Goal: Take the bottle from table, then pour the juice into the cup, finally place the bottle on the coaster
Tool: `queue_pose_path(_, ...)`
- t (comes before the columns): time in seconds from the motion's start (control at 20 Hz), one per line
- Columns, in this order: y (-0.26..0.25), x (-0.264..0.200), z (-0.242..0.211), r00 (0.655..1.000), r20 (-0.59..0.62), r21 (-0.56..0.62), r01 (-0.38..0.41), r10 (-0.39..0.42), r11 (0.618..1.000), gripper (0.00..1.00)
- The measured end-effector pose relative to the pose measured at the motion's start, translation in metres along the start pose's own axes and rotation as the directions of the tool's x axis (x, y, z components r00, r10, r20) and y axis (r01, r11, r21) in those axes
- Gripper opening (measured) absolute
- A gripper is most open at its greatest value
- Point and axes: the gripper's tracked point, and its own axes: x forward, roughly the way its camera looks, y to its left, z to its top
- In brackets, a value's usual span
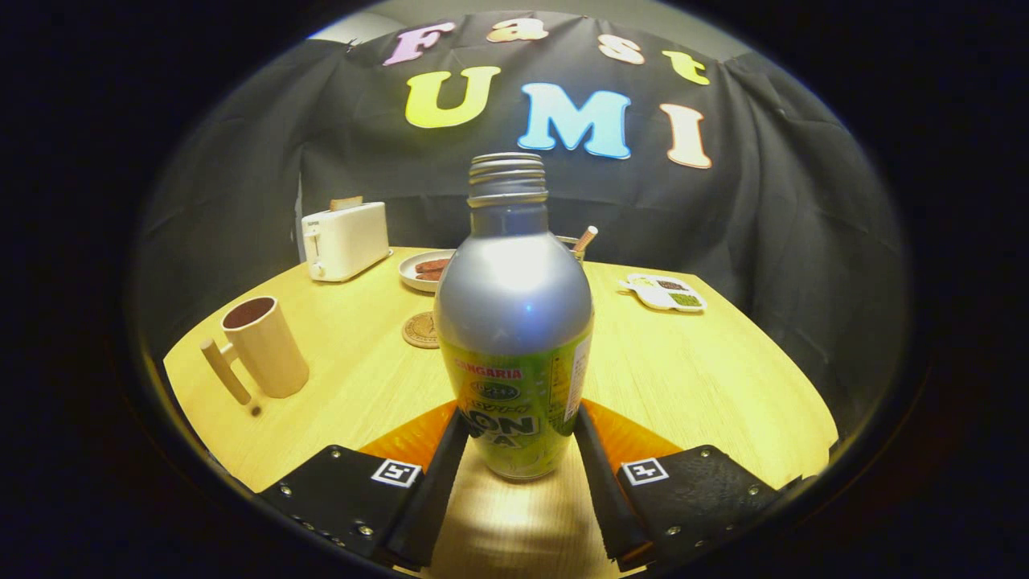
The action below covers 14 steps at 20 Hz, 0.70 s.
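A silver bottle [514,305] with a green label and a threaded top stands upright between my fingers. My gripper [521,418] is shut on the bottle, each finger pressing on one side of its lower part. Whether its base touches the wooden table [707,378] I cannot tell. A beige cup [265,346] with a long handle stands to the left, beyond the left finger. A round cork coaster [420,330] lies just behind the bottle on its left, partly hidden by it.
A white toaster [346,240] stands at the back left. Beside it is a plate [414,277] with brown cookies. A small white dish [663,292] lies at the back right. Something with a stick pokes up behind the bottle's shoulder [585,238].
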Motion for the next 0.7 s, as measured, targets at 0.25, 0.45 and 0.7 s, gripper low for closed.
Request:
queue_pose_path(0.25,0.012,0.000,0.020,1.000,-0.004,-0.104,-0.025,0.025,0.994,0.76)
queue_pose_path(0.45,0.021,-0.003,0.033,0.999,-0.011,-0.173,-0.033,0.031,0.984,0.76)
queue_pose_path(0.7,0.041,-0.010,0.049,0.999,-0.011,-0.319,-0.048,0.047,0.946,0.76)
